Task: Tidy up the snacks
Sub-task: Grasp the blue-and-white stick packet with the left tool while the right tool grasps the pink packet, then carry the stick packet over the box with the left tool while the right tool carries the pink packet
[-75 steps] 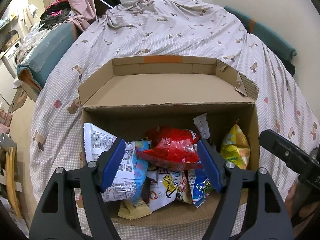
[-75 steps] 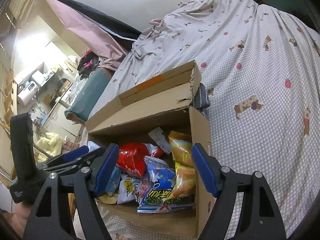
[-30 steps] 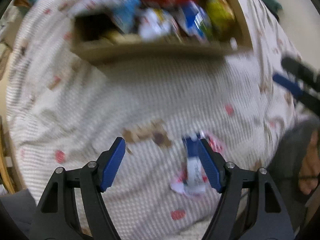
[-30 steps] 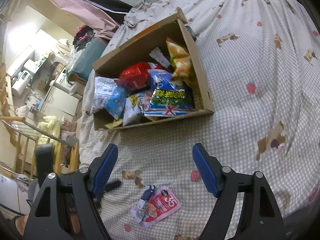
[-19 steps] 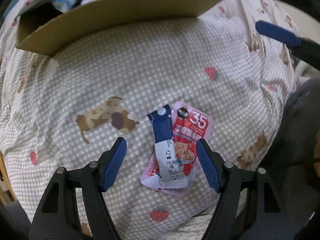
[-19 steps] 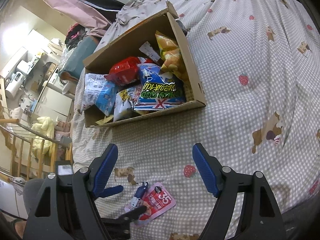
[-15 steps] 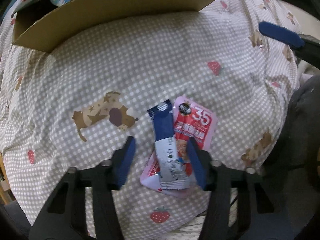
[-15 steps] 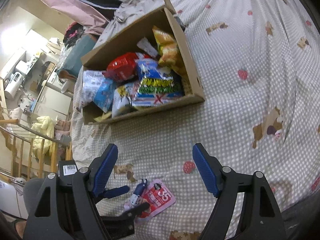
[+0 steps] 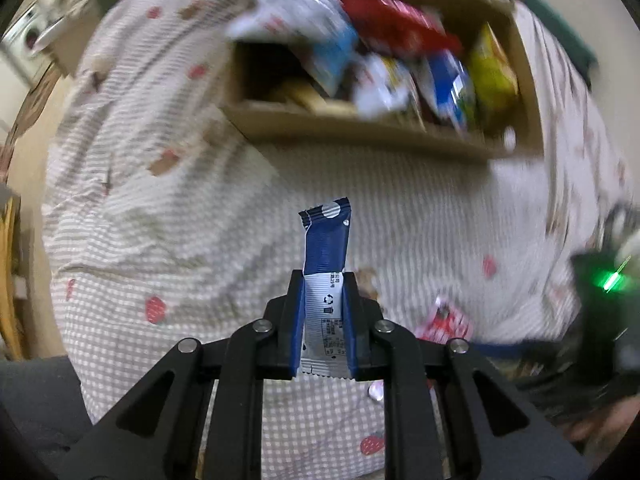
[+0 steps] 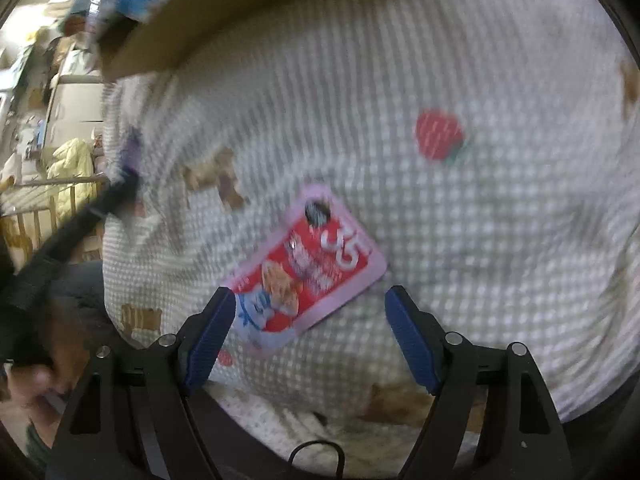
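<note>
Blue snack stick [image 9: 326,252] pinched tight in the left gripper [image 9: 323,322], up off the bedspread [image 9: 168,240] — not yet in the cardboard box [image 9: 360,132]. Box full of snack bags [image 9: 400,60] already. Pink and red pouch [image 10: 308,268] flat on the bedspread, right gripper [image 10: 306,340] spread wide just over it — not gripped yet. Both left to put away, by the look of it.

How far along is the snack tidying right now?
Most snacks already sit in the cardboard box. The left gripper is shut on a blue snack bar. The pink pouch lies on the bedspread before the open right gripper, not yet picked up.
</note>
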